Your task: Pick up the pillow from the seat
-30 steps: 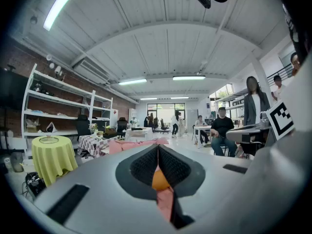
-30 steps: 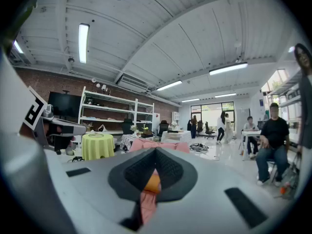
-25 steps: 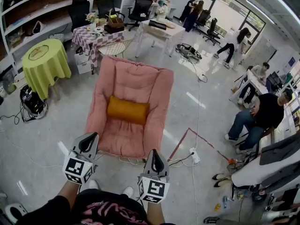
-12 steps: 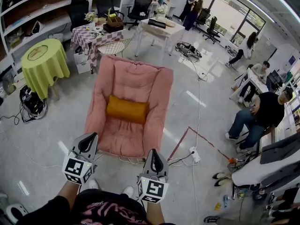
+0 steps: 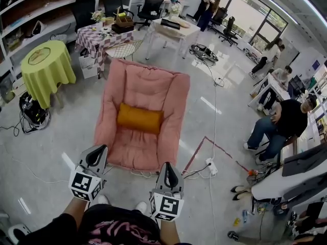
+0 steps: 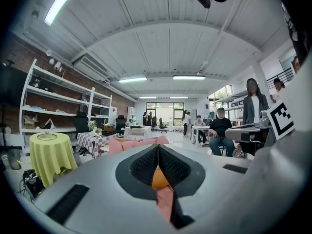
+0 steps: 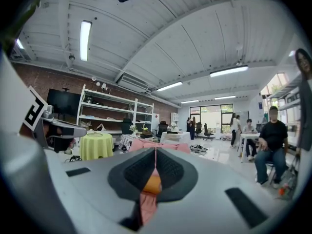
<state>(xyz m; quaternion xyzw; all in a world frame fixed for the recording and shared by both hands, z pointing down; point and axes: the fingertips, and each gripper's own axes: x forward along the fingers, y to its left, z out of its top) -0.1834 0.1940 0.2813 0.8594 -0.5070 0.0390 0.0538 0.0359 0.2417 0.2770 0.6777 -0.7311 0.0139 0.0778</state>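
Head view: an orange pillow (image 5: 140, 119) lies on the pink seat (image 5: 145, 83). The left gripper (image 5: 99, 150) and right gripper (image 5: 167, 167) hang before it, fingers pressed together on nothing.

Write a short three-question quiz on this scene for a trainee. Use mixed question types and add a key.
1. True or false: the orange pillow lies on the pink seat, and neither hand-held gripper touches it.
2. The jaws of the left hand-held gripper and the right hand-held gripper are: A) wide open; B) shut and empty; C) shut on the pillow.
3. Fill in: the round table to the left of the seat wears a ____ cloth.
Key: 1 true; 2 B; 3 yellow-green.
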